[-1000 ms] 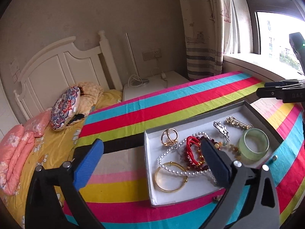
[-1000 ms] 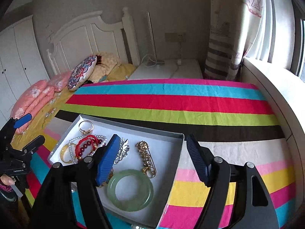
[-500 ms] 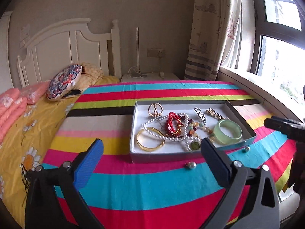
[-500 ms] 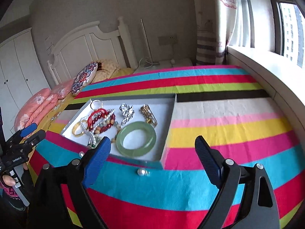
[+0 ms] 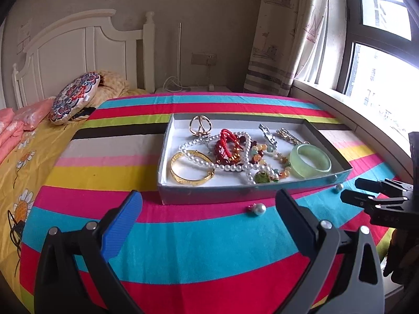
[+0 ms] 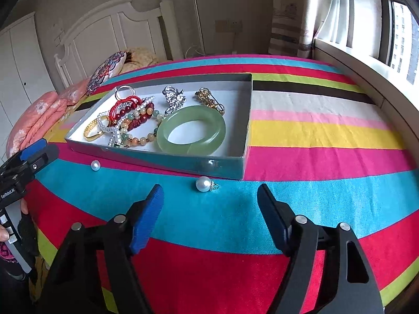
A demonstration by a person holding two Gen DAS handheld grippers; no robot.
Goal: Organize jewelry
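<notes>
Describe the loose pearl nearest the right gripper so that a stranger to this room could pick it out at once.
On the striped bedspread lies a shallow grey cardboard tray of jewellery. Just outside its near wall, by the right-hand corner, a round white pearl with a small metal loop rests on the turquoise stripe, ahead of the right gripper. The other loose pearl lies further left and shows no loop there.

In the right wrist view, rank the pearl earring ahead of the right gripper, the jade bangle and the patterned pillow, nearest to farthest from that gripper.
1. Pearl earring, on the cloth ahead of the open right gripper.
2. Jade bangle, in the tray.
3. Patterned pillow, far left by the headboard.
</notes>
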